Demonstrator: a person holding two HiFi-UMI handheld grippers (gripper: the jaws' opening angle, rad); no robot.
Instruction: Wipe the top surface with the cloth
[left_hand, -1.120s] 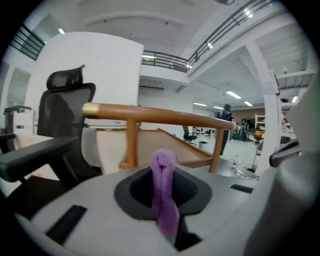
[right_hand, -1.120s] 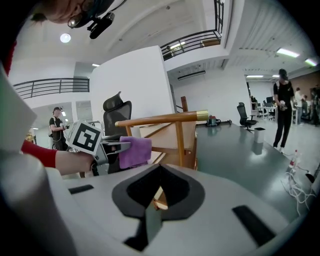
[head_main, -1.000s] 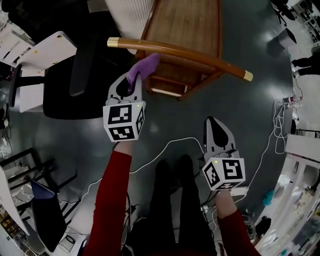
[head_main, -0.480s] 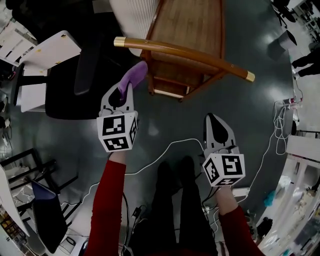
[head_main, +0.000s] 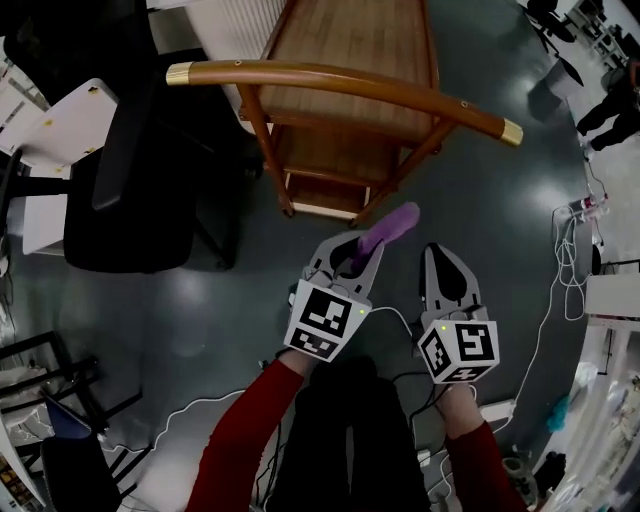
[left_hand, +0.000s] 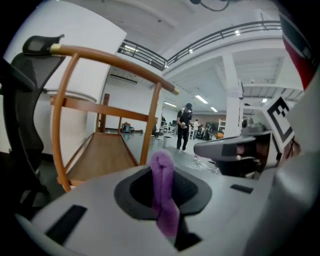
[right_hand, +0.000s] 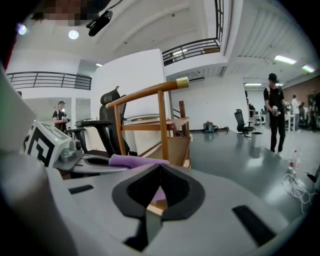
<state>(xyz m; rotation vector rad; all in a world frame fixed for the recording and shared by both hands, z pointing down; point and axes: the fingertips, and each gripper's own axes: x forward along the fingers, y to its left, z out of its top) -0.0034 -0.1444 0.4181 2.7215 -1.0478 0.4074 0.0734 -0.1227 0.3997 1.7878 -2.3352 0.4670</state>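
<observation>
A wooden trolley stands ahead with a slatted top surface and a curved top rail. My left gripper is shut on a purple cloth, which pokes out past its tips toward the trolley's lower frame without touching it. In the left gripper view the cloth stands up between the jaws of the left gripper, with the trolley's top surface to the left. My right gripper is shut and holds nothing, close beside the left. From the right gripper I see the cloth just left.
A black office chair and a white desk stand left of the trolley. White cables run over the dark floor at the right. People stand far off in the hall.
My left gripper with the cloth has come away from the rail's left end, moving right and back toward me, and is now next to the right gripper. The right gripper has hardly moved.
</observation>
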